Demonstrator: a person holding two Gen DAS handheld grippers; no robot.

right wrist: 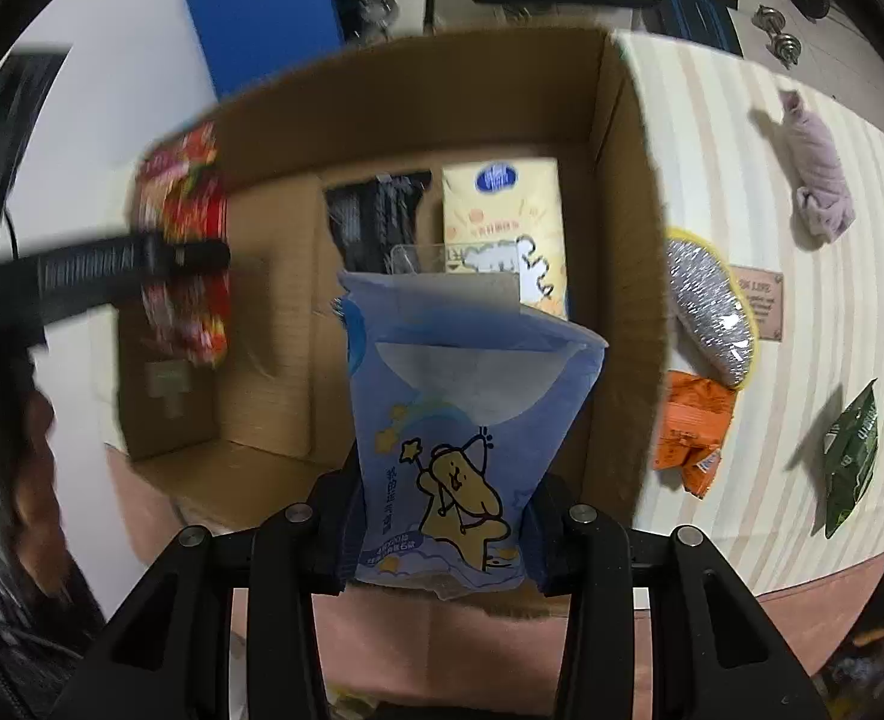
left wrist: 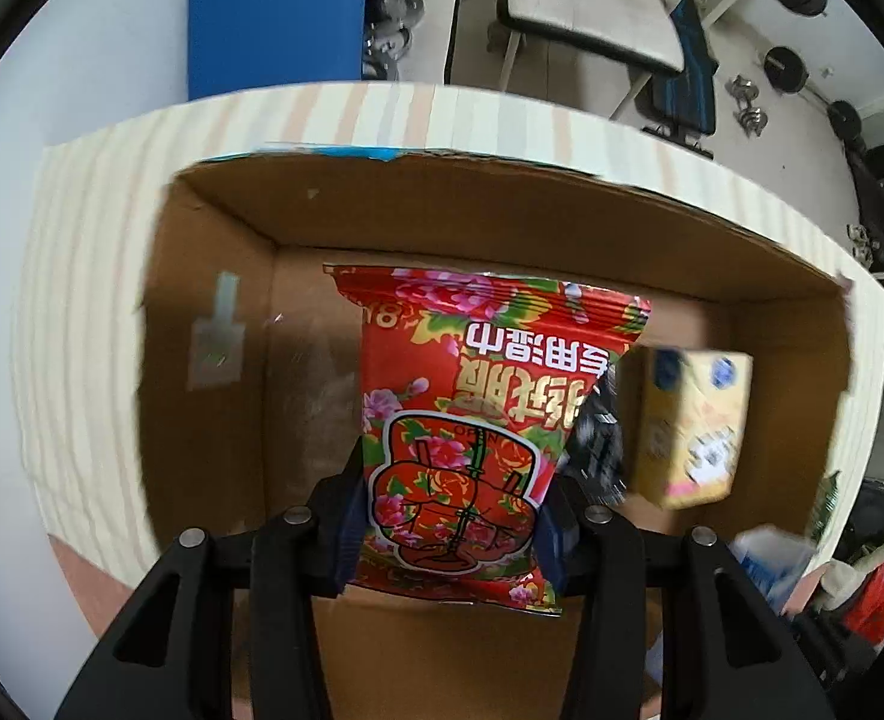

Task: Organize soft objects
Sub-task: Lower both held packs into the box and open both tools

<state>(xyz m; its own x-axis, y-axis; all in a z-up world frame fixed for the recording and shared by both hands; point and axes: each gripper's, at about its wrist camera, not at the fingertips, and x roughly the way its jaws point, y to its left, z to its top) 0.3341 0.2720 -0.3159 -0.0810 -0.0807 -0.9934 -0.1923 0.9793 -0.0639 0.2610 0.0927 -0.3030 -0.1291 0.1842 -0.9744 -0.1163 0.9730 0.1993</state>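
Note:
My left gripper (left wrist: 451, 531) is shut on a red floral wet-wipe pack (left wrist: 478, 408) and holds it over the open cardboard box (left wrist: 214, 324). My right gripper (right wrist: 442, 531) is shut on a blue tissue pack (right wrist: 460, 420) with a yellow cartoon figure, held above the same box (right wrist: 628, 240). Inside the box lie a yellow tissue pack (right wrist: 502, 222) and a black packet (right wrist: 370, 216). The yellow pack (left wrist: 691, 420) also shows in the left wrist view. The red pack (right wrist: 187, 240) and the left gripper show blurred at the box's left side in the right wrist view.
The box stands on a striped tablecloth (right wrist: 742, 150). To its right lie a silver scrubber pad (right wrist: 709, 312), an orange packet (right wrist: 691, 432), a green packet (right wrist: 853, 450) and a rolled lilac cloth (right wrist: 817, 174). Chairs and dumbbells are beyond the table.

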